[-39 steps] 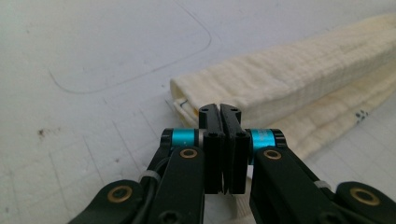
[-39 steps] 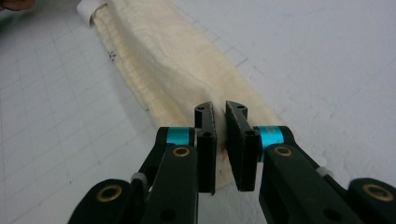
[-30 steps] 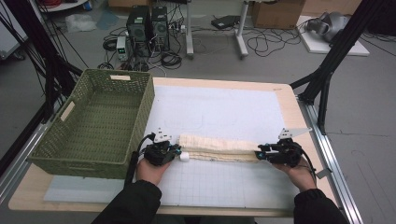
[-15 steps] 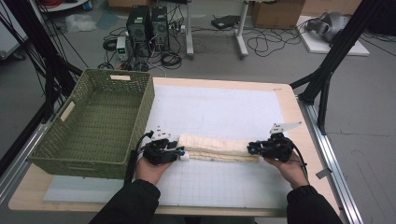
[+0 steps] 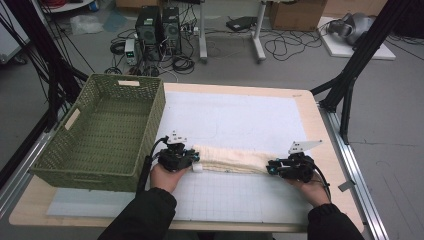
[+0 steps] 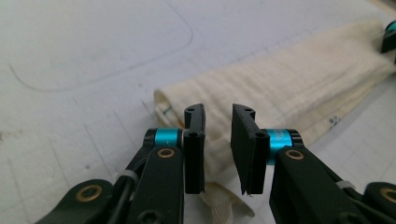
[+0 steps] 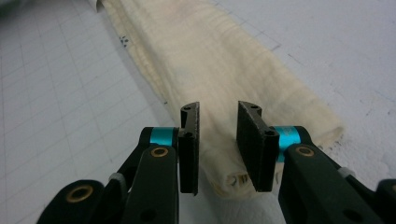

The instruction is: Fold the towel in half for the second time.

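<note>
Two grippers: left gripper [image 5: 192, 159], right gripper [image 5: 270, 169]; jaws part-open above towel ends, gripping nothing, left just closing.
Towel [image 5: 232, 160]: folded strip near table [image 5: 305, 107] front edge.
Handling: light, limp, likely saggy; pinch both ends.

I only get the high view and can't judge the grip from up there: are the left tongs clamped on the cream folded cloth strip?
Observer: No. In the left gripper view the left tongs stand apart, having just been closing. The cream folded cloth strip shows through the gap, unpinched.
Operator: And the right tongs?
Observer: Much the same. The right tongs have just been closing too, but a gap shows between the pads. The strip's end lies in line with it, and neither pad seems to press on it.
</note>
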